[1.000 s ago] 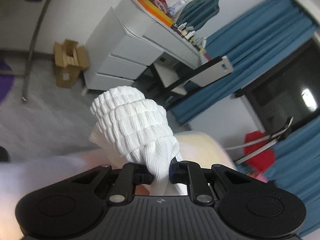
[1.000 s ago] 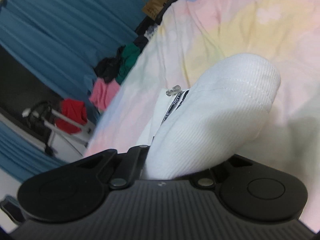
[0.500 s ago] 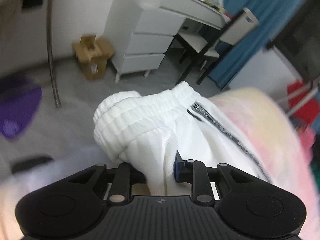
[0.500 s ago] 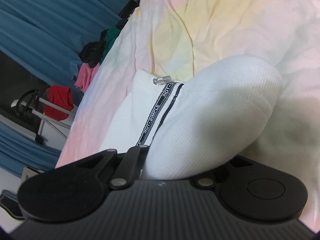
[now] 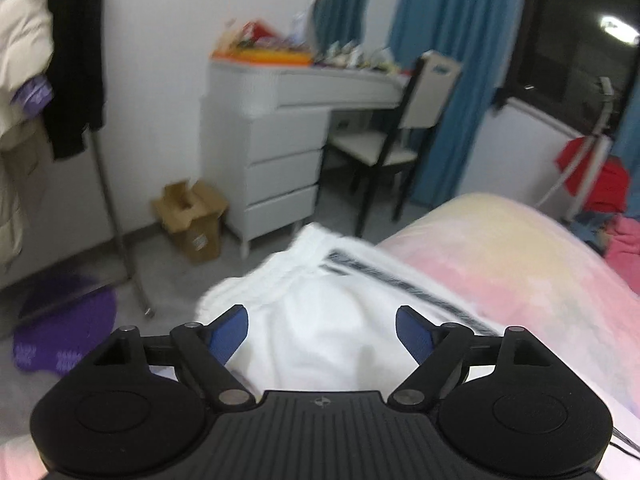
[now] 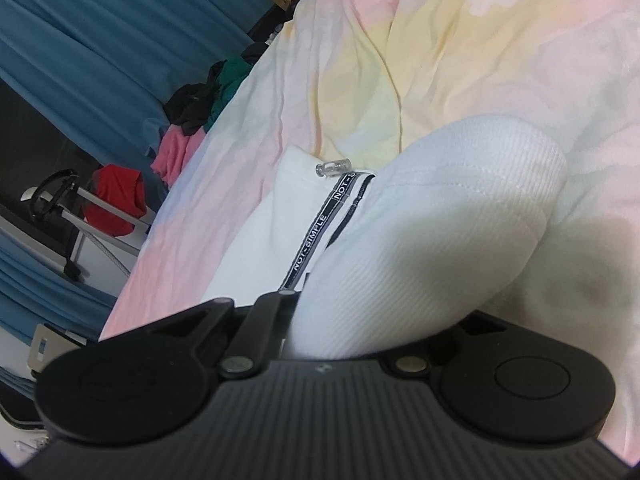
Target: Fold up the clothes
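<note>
Black stripe [image 6: 320,232] on trousers [image 6: 420,240] reads "NOT-SIMPLE".

White trousers [image 5: 340,320] with a black lettered stripe [image 6: 320,224] lie on a pastel pink-and-yellow bedspread [image 6: 460,60], between blue-padded jaws.

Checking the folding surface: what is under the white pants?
The white pants lie on a pastel bedspread. Pink and yellow fabric shows around them; whatever sits directly beneath is covered. The right gripper is shut on one cuff.

Black ribbed left tool [image 5: 322,330], blue pads [image 5: 228,334], silver pivot screws.
</note>
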{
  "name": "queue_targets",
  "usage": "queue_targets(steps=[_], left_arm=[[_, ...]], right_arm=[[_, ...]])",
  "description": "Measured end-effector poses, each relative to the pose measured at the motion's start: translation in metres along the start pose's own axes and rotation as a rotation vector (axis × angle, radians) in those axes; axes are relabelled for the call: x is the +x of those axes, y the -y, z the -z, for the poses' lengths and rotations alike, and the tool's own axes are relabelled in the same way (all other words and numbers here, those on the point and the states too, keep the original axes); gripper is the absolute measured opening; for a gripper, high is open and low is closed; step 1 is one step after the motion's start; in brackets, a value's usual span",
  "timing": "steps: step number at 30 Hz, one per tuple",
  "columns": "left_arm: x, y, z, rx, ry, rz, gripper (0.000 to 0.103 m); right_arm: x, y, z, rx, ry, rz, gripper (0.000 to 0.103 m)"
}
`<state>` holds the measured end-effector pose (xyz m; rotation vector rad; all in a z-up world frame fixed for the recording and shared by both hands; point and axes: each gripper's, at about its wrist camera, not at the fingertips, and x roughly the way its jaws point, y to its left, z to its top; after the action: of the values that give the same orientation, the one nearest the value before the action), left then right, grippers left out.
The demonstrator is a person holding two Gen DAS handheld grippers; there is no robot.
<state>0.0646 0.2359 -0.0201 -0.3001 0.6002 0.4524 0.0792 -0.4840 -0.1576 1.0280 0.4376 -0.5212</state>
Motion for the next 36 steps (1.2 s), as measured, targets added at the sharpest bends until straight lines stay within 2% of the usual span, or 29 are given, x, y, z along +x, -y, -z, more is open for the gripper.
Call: queue_targets(steps=[4, 10, 15, 16, 18, 19, 21, 23, 26, 28, 31, 36], left_arm=[[-0.003, 0.038, 0.018, 0.087, -0.004, 0.133, 0.084], [0.012, 0.097, 0.073, 0.313, -0.013, 0.216, 0.084], [0.025, 0.146, 0.118, 0.501, -0.021, 0.285, 0.084], [0.033, 0.150, 0.123, 0.517, -0.061, 0.281, 0.084], [0.051, 0.155, 0.130, 0.534, -0.162, 0.261, 0.085], [0.054, 0.156, 0.129, 0.526, -0.182, 0.263, 0.085], [0.056, 0.155, 0.123, 0.501, -0.201, 0.272, 0.086], [0.054, 0.157, 0.124, 0.522, -0.193, 0.263, 0.086], [0.053, 0.158, 0.123, 0.530, -0.191, 0.258, 0.086], [0.052, 0.157, 0.116, 0.525, -0.182, 0.256, 0.086], [0.051, 0.154, 0.105, 0.515, -0.166, 0.252, 0.086], [0.031, 0.140, 0.085, 0.424, -0.119, 0.286, 0.086]], right_arm=[[-0.002, -0.006, -0.001, -0.019, 0.021, -0.002, 0.013], [-0.005, -0.017, -0.001, -0.043, 0.053, 0.005, 0.013], [-0.012, -0.032, 0.003, -0.144, 0.099, 0.024, 0.013], [-0.014, -0.036, 0.004, -0.167, 0.111, 0.027, 0.013], [-0.018, -0.045, 0.005, -0.222, 0.142, 0.032, 0.013], [-0.021, -0.051, 0.007, -0.257, 0.162, 0.037, 0.013], [-0.028, -0.064, 0.015, -0.338, 0.210, 0.057, 0.013], [-0.036, -0.083, 0.027, -0.457, 0.268, 0.082, 0.014], [-0.051, -0.115, 0.053, -0.685, 0.396, 0.098, 0.014], [-0.062, -0.135, 0.073, -0.800, 0.475, 0.079, 0.014], [-0.086, -0.165, 0.111, -0.925, 0.572, -0.005, 0.014], [-0.122, -0.205, 0.207, -1.189, 0.667, -0.180, 0.014]])
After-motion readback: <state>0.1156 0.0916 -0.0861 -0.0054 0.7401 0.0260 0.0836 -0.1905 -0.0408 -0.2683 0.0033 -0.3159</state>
